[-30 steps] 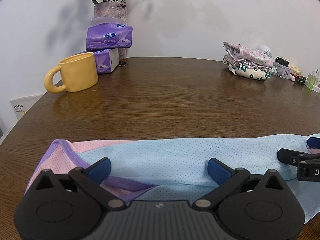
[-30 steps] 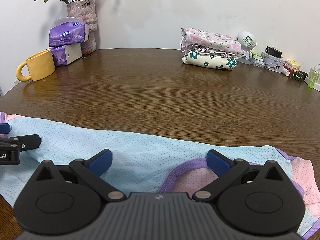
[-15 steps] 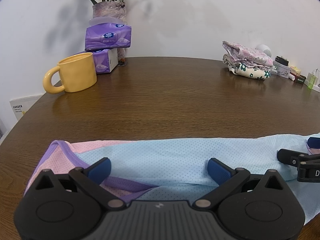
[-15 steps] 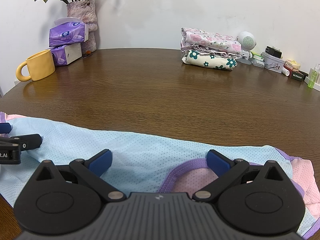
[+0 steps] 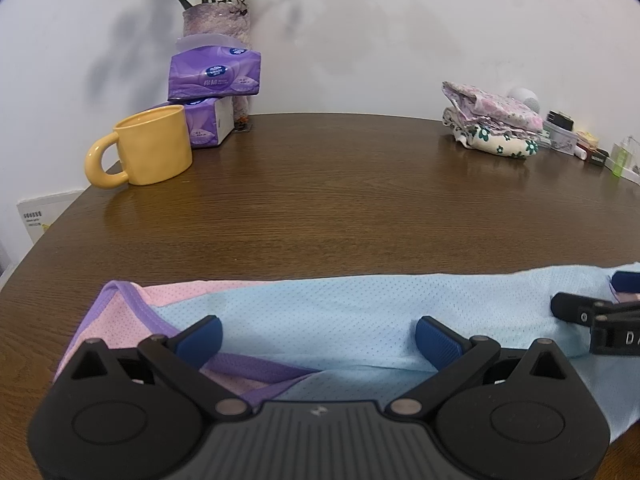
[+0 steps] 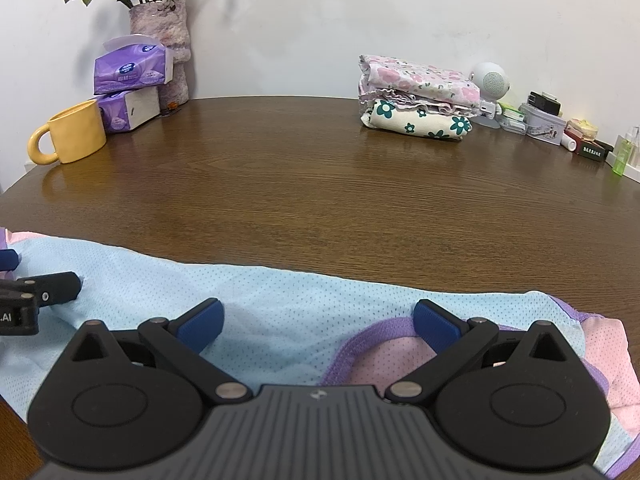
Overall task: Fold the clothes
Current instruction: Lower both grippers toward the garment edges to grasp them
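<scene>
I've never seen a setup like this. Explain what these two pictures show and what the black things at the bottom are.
Each picture comes from a camera mounted on a hand-held gripper, looking forward along its two blue-tipped fingers. One shows the left gripper, the other the right gripper; each gripper also appears at the edge of the other's picture. Both are open and hold nothing, poised over a light blue mesh garment with pink and purple trim, spread on a brown wooden table. Farther back stand a yellow mug, tissue packs and folded floral clothes.

I am holding my left tool (image 5: 318, 334) spread wide over the light blue mesh shirt (image 5: 360, 308), which is lying flat on the tabletop (image 5: 320, 200). My right tool (image 5: 600, 312) is resting on it at the right edge, and a yellow mug (image 5: 154, 146) is standing far left.
</scene>
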`<state>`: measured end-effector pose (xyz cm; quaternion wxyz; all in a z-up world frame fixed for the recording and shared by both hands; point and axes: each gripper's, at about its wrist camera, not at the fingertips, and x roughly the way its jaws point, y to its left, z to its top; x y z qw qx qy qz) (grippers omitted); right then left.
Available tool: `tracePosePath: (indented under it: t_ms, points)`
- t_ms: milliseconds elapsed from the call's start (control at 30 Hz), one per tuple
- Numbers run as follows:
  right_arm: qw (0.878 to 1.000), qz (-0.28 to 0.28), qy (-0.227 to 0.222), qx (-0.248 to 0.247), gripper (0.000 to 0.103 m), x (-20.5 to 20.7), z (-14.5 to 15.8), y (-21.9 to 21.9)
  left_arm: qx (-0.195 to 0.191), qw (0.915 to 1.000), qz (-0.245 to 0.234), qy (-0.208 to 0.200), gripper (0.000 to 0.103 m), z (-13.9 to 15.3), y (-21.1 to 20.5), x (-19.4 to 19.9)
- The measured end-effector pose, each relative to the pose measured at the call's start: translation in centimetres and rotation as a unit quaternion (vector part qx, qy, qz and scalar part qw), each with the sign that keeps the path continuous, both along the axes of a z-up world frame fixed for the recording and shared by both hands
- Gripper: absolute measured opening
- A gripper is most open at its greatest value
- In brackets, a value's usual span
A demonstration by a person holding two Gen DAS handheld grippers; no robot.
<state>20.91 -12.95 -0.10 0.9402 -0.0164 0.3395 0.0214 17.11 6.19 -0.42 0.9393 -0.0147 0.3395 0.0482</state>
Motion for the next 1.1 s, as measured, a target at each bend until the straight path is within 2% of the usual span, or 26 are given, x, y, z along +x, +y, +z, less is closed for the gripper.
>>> tracePosePath:
  t_ms: [167, 333, 433, 500, 533, 567, 600, 667, 733, 800, 867, 967, 1100]
  points:
    - [1.000, 0.006, 0.000, 0.000, 0.102, 0.0, 0.0, -0.2, -0.013, 0.9999, 0.005, -0.007, 0.092, 0.4, 2.6, -0.9]
    - [1.000, 0.006, -0.011, -0.005, 0.103, -0.4, 0.4, -0.6, -0.014, 0.9991, 0.029, -0.027, 0.090, 1.5, 4.1, -1.9]
    - [0.998, 0.002, -0.056, 0.014, 0.103, -1.6, 1.8, -1.8, -0.025, 0.9985, 0.007, -0.048, 0.090, 2.3, 3.8, -2.4]
    - [0.997, 0.004, -0.063, 0.035, 0.102, -2.1, 2.5, -2.8, -0.024, 0.9983, -0.009, -0.053, 0.089, 2.6, 2.5, -2.4]
    - [0.997, 0.005, -0.065, 0.045, 0.102, -2.3, 2.9, -3.3, -0.022, 0.9981, -0.019, -0.055, 0.084, 2.7, 1.8, -2.3]
    - [0.997, 0.012, -0.062, 0.047, 0.091, -2.3, 3.0, -3.3, -0.015, 0.9978, -0.029, -0.057, 0.076, 2.8, 0.8, -2.3]
    - [0.997, 0.022, -0.059, 0.046, 0.070, -2.3, 3.0, -3.3, -0.006, 0.9977, -0.038, -0.055, 0.073, 2.7, -0.2, -2.2]
    - [0.997, 0.041, -0.049, 0.037, 0.050, -2.2, 2.7, -2.6, 0.014, 0.9974, -0.057, -0.042, 0.055, 2.4, -1.9, -1.8]
    - [0.997, 0.062, -0.038, 0.026, 0.045, -2.1, 2.2, -1.8, 0.021, 0.9973, -0.064, -0.030, 0.042, 2.0, -2.6, -1.4]
    - [0.996, 0.081, -0.027, 0.013, 0.034, -2.0, 1.7, -1.1, 0.017, 0.9977, -0.062, -0.020, 0.041, 1.5, -2.5, -1.2]
    - [0.996, 0.087, -0.015, 0.007, 0.027, -1.8, 1.2, -0.8, 0.009, 0.9981, -0.060, -0.013, 0.040, 1.1, -2.0, -1.0]
    - [0.996, 0.084, -0.007, 0.008, 0.026, -1.5, 1.0, -1.3, -0.021, 0.9984, -0.052, -0.010, 0.041, 0.7, -0.6, -0.8]
    - [0.997, 0.083, -0.006, 0.005, 0.026, -1.3, 0.7, -1.8, -0.006, 0.9984, -0.052, -0.020, 0.042, 0.4, -0.1, -1.2]
